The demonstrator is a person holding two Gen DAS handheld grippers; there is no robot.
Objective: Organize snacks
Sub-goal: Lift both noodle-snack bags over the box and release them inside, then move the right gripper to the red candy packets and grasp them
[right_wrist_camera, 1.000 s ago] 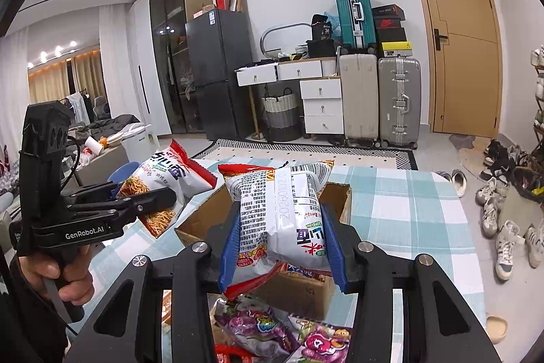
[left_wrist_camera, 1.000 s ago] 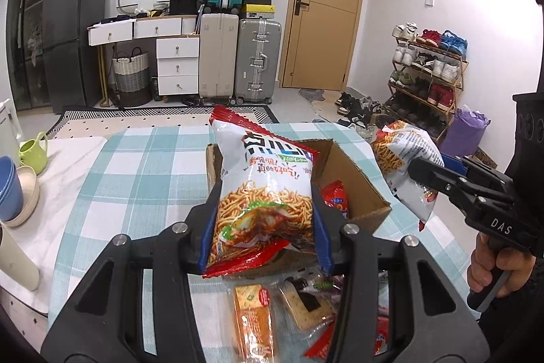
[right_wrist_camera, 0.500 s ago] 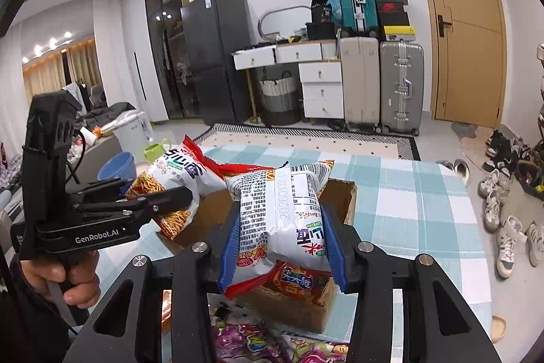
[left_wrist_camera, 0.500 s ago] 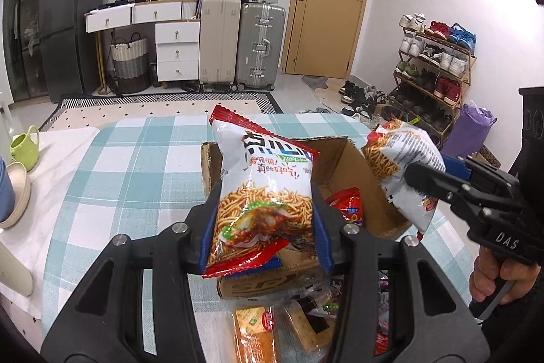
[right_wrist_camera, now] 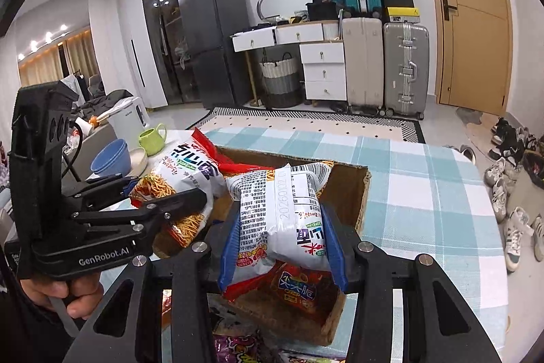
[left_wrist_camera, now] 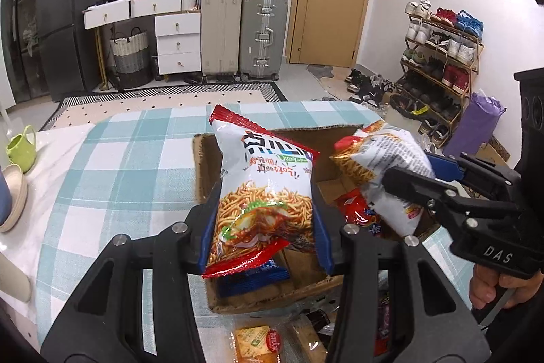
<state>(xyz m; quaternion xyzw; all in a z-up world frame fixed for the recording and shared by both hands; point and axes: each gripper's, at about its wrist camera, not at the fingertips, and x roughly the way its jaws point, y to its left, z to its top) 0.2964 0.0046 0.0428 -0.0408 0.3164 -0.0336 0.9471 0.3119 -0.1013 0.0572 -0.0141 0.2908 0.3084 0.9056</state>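
My left gripper is shut on a white and red noodle-snack bag and holds it over the open cardboard box. My right gripper is shut on a second noodle-snack bag, back side up, also over the box. Each gripper shows in the other's view, the right one with its bag and the left one with its bag. A red snack pack and a blue pack lie inside the box.
Several loose snacks lie on the checked tablecloth in front of the box. A green mug and stacked bowls stand at the table's left. Suitcases, drawers and a shoe rack stand on the floor beyond.
Both grippers have moved forward and closer together with their bags, from beside and before the box to above its opening. More of the box's inside shows now.
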